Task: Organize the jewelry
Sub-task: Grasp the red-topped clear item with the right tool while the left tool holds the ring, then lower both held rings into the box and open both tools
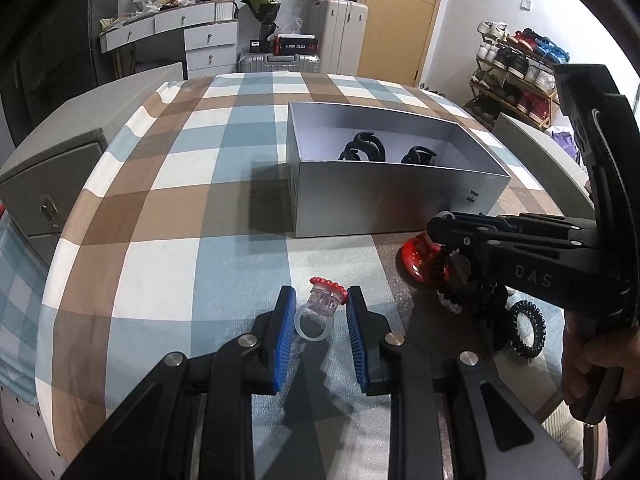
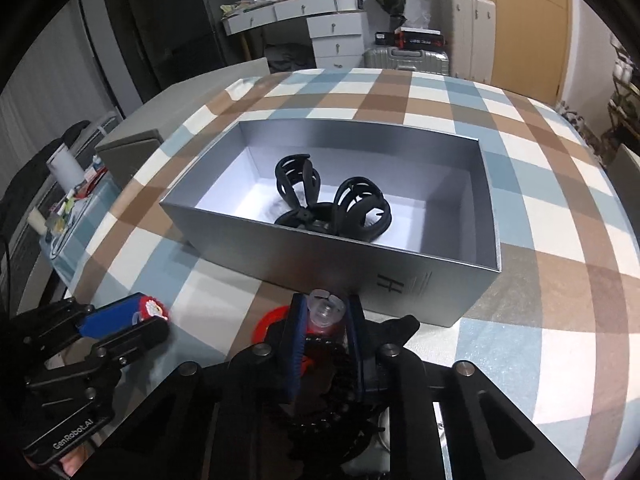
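Now the left gripper (image 1: 320, 312) grips a red-topped clear ring (image 1: 322, 306) above the table (image 1: 192, 216) while the right gripper (image 2: 324, 320) clamps another clear ring (image 2: 325, 308) beside the silver box (image 2: 400, 276), so next each likely needs lifting over its rim.

checked cloth (image 1: 192, 208) over tabletop, matt; box (image 1: 380, 200) silver card, satin sheen; hair claws (image 2: 332, 204) matt black plastic; ring (image 1: 320, 308) clear glossy plastic.

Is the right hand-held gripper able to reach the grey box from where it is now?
Probably yes. The right hand-held gripper is shut on a clear and red piece just in front of the grey box. The box top is open and nothing stands between them; only black hair claws lie inside.
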